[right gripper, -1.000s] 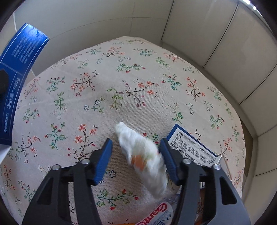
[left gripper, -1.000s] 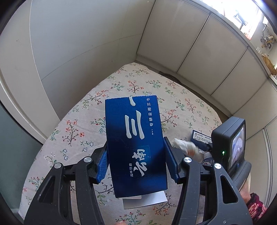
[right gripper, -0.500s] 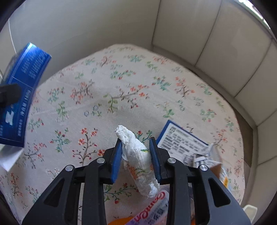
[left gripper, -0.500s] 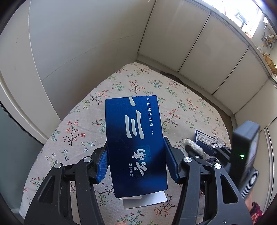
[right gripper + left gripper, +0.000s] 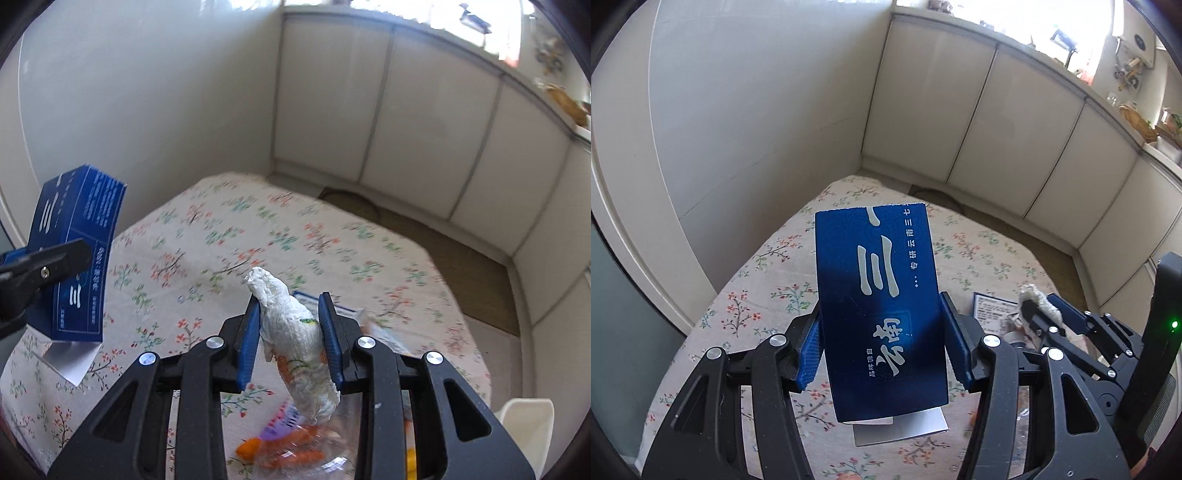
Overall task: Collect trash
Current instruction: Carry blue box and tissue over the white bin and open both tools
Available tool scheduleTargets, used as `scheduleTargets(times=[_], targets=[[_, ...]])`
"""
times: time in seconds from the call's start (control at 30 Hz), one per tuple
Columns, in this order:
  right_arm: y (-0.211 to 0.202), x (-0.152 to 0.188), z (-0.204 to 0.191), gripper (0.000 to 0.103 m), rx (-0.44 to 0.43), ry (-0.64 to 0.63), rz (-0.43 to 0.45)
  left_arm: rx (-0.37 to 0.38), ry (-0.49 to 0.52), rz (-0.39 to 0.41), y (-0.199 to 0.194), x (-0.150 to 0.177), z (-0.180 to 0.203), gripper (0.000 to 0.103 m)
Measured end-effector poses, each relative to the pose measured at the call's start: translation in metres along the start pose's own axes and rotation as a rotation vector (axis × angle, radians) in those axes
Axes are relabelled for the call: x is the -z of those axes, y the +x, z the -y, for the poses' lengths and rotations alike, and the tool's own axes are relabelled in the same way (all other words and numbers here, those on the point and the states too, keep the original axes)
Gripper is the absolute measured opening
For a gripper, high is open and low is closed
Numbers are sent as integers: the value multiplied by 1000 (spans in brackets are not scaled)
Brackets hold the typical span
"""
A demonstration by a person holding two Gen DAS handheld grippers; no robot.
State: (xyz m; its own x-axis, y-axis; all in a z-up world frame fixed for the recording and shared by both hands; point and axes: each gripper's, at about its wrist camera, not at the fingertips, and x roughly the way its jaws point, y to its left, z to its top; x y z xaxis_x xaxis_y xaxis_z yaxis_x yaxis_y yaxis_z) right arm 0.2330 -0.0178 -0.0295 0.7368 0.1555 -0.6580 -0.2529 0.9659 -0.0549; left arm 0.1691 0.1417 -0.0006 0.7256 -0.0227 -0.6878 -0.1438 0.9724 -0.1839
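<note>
A dark blue carton (image 5: pixel 882 306) with white lettering hangs above the floral tablecloth (image 5: pixel 768 280), and my left gripper (image 5: pixel 882 347) is shut on its two sides. A white slip of paper (image 5: pixel 905 424) sticks out from under the carton. My right gripper (image 5: pixel 290 332) is shut on a crumpled white tissue wad (image 5: pixel 295 343) with orange and green stains, lifted clear of the cloth. In the left wrist view the right gripper (image 5: pixel 1041 306) and the tissue wad (image 5: pixel 1032 293) sit at the right. The carton (image 5: pixel 77 251) shows at the left of the right wrist view.
A printed leaflet (image 5: pixel 991 308) lies on the cloth beyond the right gripper. A clear plastic bottle (image 5: pixel 288 443) with an orange cap and purple label lies below it. A white container (image 5: pixel 524 424) stands at the lower right. Cabinet doors (image 5: pixel 424 118) and a wall enclose the table.
My right gripper closed on the tissue wad and lifted it off the cloth. The left gripper rose a little with the carton still in it.
</note>
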Motion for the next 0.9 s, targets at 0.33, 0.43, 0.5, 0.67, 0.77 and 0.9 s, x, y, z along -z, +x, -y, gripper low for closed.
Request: scheduleTargets(times=[0.33,0.43,0.5,0.67,0.77,0.9], targets=[[-58,17,48,31,102,79,102,45,67,74,-28,13,44,54],[-75,25,66,31,118,102,117,60,105,100,-38,17,65,54],[-86,30,79,31,133,118,122,82,112,100,-42,20,77,54],[-113,41,111,32,180,143,147,133,141,87,-46,36,116,54],[-129,50,134,32,211,166,155,164,145,64,-45,45,135,54],[-143,66,165,32,256,199,156,197,176,48,-46,54,167,54]])
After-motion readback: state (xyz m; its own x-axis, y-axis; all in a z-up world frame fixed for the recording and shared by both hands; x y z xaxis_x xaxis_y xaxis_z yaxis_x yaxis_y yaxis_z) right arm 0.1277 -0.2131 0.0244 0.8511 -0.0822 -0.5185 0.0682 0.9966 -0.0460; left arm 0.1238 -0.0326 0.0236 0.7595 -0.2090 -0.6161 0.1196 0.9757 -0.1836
